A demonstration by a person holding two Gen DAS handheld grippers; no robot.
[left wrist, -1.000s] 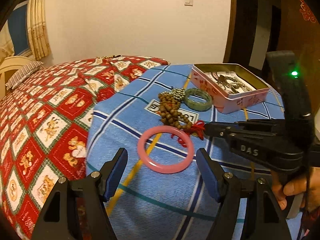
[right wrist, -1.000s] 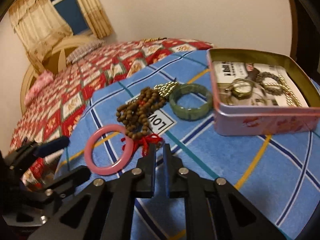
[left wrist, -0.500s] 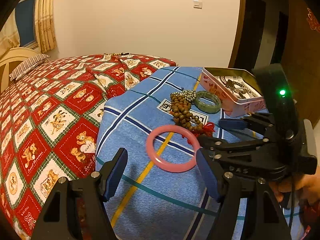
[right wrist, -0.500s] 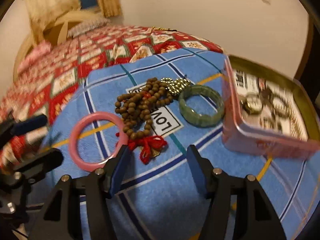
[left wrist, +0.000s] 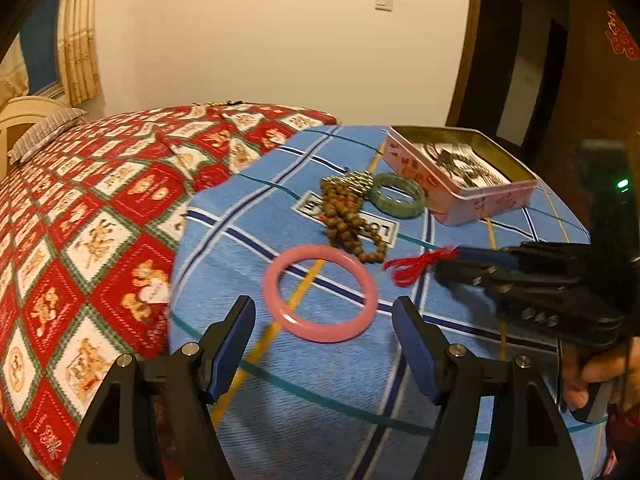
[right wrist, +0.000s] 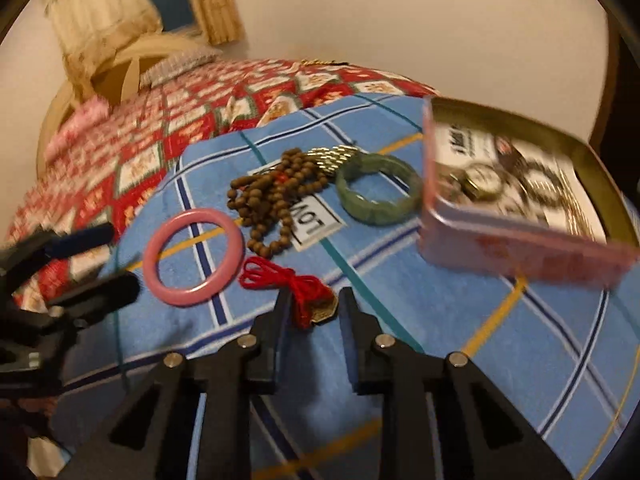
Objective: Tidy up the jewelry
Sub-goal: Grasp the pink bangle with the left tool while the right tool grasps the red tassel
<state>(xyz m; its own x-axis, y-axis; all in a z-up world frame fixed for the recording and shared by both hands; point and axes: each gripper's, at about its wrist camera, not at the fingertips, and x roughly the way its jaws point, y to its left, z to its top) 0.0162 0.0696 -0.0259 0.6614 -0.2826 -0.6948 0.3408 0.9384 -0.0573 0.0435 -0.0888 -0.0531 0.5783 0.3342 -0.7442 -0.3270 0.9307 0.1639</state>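
Blue checked cloth (right wrist: 540, 360) covered the worktop beside a bed. Nearest, the left tool (left wrist: 324, 344) hung wide open and empty before the pink bangle (left wrist: 320, 293). The right tool (right wrist: 312, 316) had just been closing on the red tassel (right wrist: 296, 284). Beyond lay wooden beads (right wrist: 272, 200) and a green bangle (right wrist: 378, 194), still outside the partly filled tin (right wrist: 520, 248).

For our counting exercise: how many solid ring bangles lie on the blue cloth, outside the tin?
2. The pink bangle lies nearest, left of the beads; the green bangle lies beside the tin. More may be hidden inside the tin.
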